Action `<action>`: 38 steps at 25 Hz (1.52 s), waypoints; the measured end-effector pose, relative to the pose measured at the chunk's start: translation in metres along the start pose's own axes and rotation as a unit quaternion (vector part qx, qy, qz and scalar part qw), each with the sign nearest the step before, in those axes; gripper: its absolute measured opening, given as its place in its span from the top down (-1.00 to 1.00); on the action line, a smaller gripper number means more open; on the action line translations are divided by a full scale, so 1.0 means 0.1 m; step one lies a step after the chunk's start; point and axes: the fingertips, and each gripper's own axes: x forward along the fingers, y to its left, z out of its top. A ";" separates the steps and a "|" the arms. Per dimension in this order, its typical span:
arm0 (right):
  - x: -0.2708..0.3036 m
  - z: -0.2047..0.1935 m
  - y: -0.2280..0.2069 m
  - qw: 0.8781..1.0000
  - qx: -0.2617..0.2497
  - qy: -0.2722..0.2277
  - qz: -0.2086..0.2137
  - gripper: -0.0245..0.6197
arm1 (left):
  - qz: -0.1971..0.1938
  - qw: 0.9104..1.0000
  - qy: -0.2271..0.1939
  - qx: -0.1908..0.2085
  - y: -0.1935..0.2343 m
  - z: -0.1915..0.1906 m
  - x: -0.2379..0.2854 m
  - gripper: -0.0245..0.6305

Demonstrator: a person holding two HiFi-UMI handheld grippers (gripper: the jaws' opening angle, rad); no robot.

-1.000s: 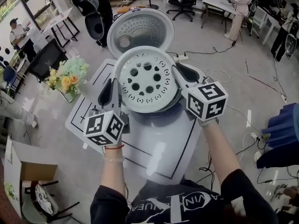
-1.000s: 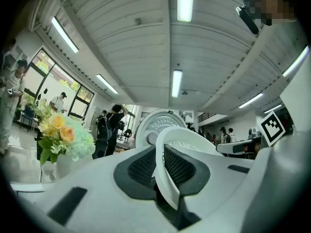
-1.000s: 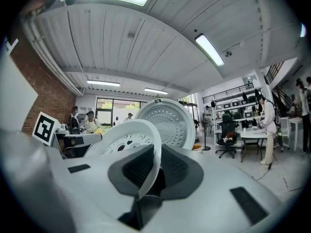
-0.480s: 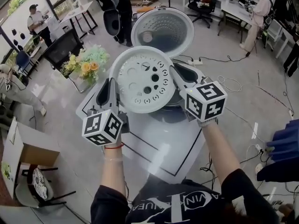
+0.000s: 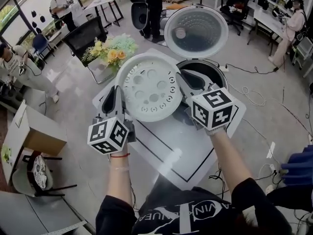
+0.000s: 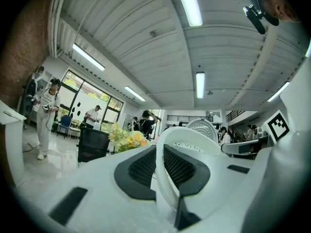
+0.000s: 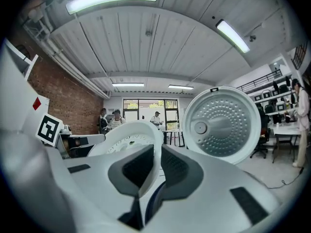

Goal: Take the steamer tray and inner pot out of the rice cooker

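Observation:
The white perforated steamer tray (image 5: 149, 87) hangs in the air over the table's left part, clear of the rice cooker (image 5: 213, 71). My left gripper (image 5: 118, 98) is shut on the tray's left rim (image 6: 163, 154), and my right gripper (image 5: 188, 81) is shut on its right rim (image 7: 154, 152). The cooker stands behind and to the right with its round lid (image 5: 197, 31) swung up. Its dark pot opening (image 5: 209, 68) is partly hidden behind my right gripper. In the right gripper view the lid (image 7: 221, 125) stands to the right of the jaws.
The white table (image 5: 166, 146) has black lines on it. A vase of flowers (image 5: 111, 50) sits at its far left corner, next to a black chair (image 5: 85, 33). A cardboard box (image 5: 34, 136) lies on the floor at left. People stand in the background.
Both grippers have carried the tray to the left, from above the cooker's opening to over the table beside it. The cooker's dark opening now shows.

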 end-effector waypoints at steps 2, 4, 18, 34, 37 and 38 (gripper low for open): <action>0.04 -0.04 0.11 1.000 0.001 0.003 0.010 0.80 | 0.014 1.000 0.003 0.000 0.10 -0.02 -0.09 0.79; 0.08 -0.10 0.21 1.000 0.004 0.009 0.019 0.80 | 0.027 1.000 0.007 0.001 0.19 -0.06 -0.17 0.79; 0.34 -0.53 0.90 0.995 0.020 0.050 0.079 0.79 | 0.103 0.994 0.038 -0.011 0.82 -0.33 -0.71 0.79; 0.75 -1.45 1.28 0.987 0.067 0.124 0.080 0.78 | 0.129 0.984 0.111 -0.045 1.53 -1.12 -0.83 0.78; 0.84 -1.72 1.25 0.984 0.079 0.143 0.067 0.79 | 0.125 0.982 0.130 -0.057 1.63 -1.39 -0.78 0.79; 0.85 -1.81 1.24 0.983 0.084 0.150 0.061 0.79 | 0.122 0.981 0.136 -0.060 1.65 -1.46 -0.75 0.79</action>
